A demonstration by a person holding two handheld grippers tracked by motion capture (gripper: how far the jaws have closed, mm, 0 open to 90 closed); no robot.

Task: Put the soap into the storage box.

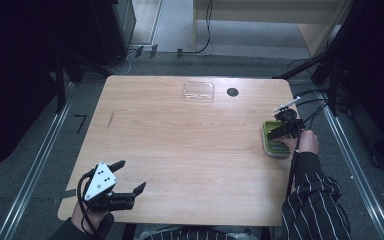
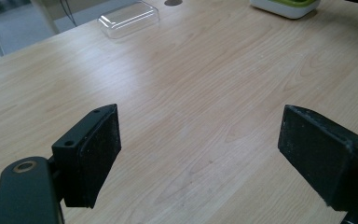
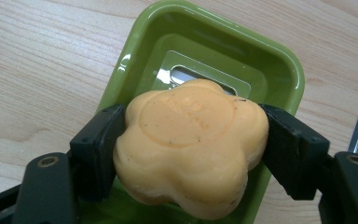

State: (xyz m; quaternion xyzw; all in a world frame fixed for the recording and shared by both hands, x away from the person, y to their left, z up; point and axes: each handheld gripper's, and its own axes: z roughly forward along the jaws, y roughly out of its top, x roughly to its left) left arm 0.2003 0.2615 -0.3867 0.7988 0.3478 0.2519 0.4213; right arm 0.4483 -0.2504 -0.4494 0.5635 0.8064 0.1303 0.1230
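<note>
An orange flower-shaped soap bar (image 3: 191, 144) is clamped between the two black jaws of my right gripper (image 3: 191, 154), just above the green soap dish (image 3: 279, 74). From above, the right gripper (image 1: 286, 127) hovers over that green dish (image 1: 269, 141) at the table's right edge. My left gripper (image 1: 129, 176) rests near the front left corner of the wooden table (image 1: 180, 145), jaws wide apart with nothing between them. In the left gripper view its pads (image 2: 95, 156) frame bare wood.
A clear plastic lid (image 1: 198, 92) lies at the back middle of the table, with a small black round spot (image 1: 232, 92) to its right. The lid (image 2: 128, 18) and the dish's white base (image 2: 284, 5) appear far ahead of the left gripper. Dark stands flank the table.
</note>
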